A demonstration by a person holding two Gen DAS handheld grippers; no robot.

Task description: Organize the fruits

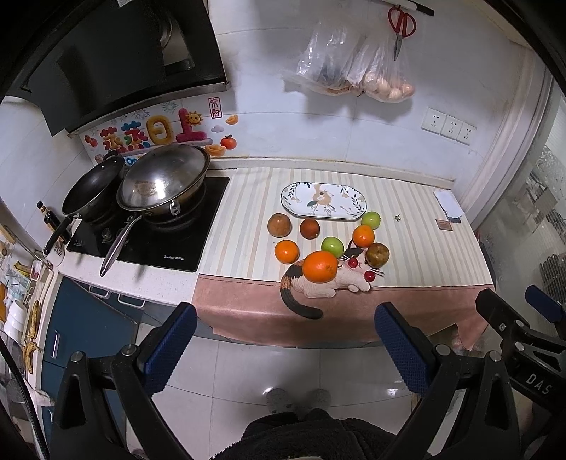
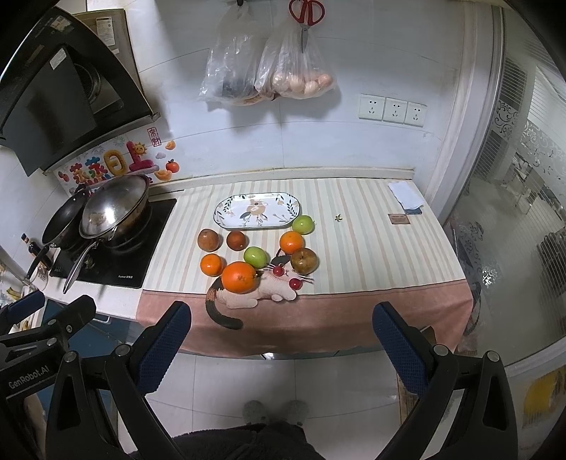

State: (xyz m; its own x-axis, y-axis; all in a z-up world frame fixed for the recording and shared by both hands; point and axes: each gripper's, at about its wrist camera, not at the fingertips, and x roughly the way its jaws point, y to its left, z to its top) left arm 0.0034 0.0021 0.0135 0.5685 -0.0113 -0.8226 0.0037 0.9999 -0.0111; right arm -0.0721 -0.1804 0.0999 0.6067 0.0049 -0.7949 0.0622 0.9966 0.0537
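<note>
Several fruits lie on the striped counter cloth in front of an oval patterned plate (image 1: 323, 203) (image 2: 257, 211). A large orange (image 1: 319, 266) (image 2: 240, 277) rests on a knitted cat mat (image 1: 339, 281) (image 2: 263, 288). Around it are smaller oranges (image 1: 287, 251) (image 2: 292, 242), green apples (image 1: 332, 246) (image 2: 303, 224) and brown fruits (image 1: 279, 225) (image 2: 304, 260). My left gripper (image 1: 284, 318) is open and empty, held back from the counter above the floor. My right gripper (image 2: 281, 318) is open and empty, likewise back from the counter edge.
A stove (image 1: 152, 226) with a wok (image 1: 164, 184) and a black pan (image 1: 93, 189) stands left of the cloth. Bags (image 2: 269, 67) and red scissors (image 2: 306, 17) hang on the wall. A folded cloth (image 2: 406, 194) lies at the far right.
</note>
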